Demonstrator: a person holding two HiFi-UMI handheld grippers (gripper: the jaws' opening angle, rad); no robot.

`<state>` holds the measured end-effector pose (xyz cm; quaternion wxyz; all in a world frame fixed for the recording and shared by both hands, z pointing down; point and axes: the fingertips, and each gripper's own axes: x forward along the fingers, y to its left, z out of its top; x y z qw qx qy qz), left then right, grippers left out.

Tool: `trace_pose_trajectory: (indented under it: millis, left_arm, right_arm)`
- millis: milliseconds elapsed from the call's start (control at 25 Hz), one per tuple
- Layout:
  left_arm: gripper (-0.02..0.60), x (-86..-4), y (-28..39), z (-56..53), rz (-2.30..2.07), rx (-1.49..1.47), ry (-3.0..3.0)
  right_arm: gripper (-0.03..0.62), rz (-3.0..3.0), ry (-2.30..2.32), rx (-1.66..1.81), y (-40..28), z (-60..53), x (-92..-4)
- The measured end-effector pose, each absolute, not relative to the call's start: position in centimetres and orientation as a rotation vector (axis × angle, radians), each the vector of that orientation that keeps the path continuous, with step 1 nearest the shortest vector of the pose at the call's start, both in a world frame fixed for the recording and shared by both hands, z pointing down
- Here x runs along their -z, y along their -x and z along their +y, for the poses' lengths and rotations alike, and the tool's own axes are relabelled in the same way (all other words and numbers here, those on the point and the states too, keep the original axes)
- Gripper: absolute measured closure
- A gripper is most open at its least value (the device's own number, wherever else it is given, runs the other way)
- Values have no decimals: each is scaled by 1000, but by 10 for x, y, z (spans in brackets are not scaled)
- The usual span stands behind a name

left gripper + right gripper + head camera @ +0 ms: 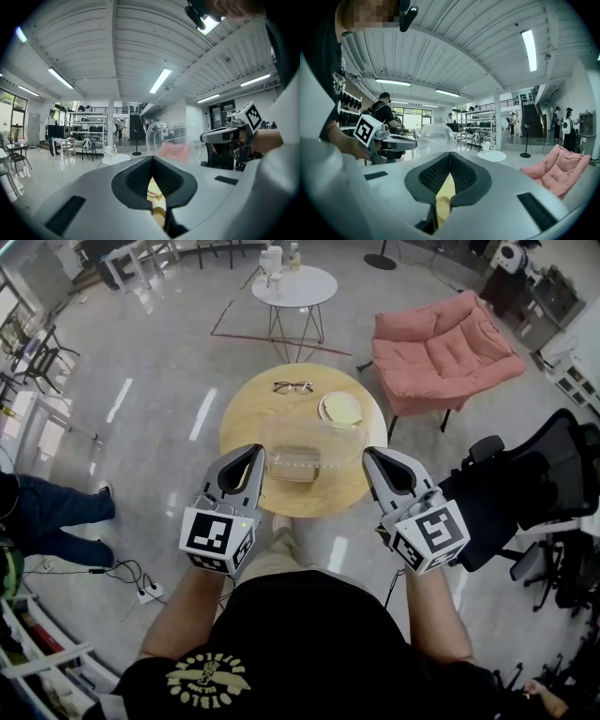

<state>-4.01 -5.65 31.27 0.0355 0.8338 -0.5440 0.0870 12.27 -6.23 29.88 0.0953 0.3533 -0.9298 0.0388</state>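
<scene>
- The clear plastic box [314, 442] sits on the round counter [246, 418], its long axis running across from one gripper to the other.
- The left hand-held gripper [251, 457] is clenched on nothing, with the box just to its right.
- The right hand-held gripper [373, 457] is likewise clenched and empty, with the box just to its left and neither gripper nearer.

The glossy grey floor [159, 362] mirrors the lights. A round wooden table [246, 423] stands in the middle, with a small white table [314, 287] beyond it. A pink armchair [441, 348] is at the right and a black office chair [548, 470] nearer. The ribbed white ceiling [93, 42] carries strip lights [161, 80]. Shelves [91, 123], windows [401, 116] and a staircase [531, 123] stand far off.
</scene>
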Motion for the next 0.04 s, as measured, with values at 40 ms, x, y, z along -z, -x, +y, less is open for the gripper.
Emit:
trace_pose_trajectory:
  millis: [40]
  left_arm:
    - [566, -313, 41, -55, -1671, -271, -2561]
  right_arm:
    - [579, -2756, -1047, -116, -122, -61, -299]
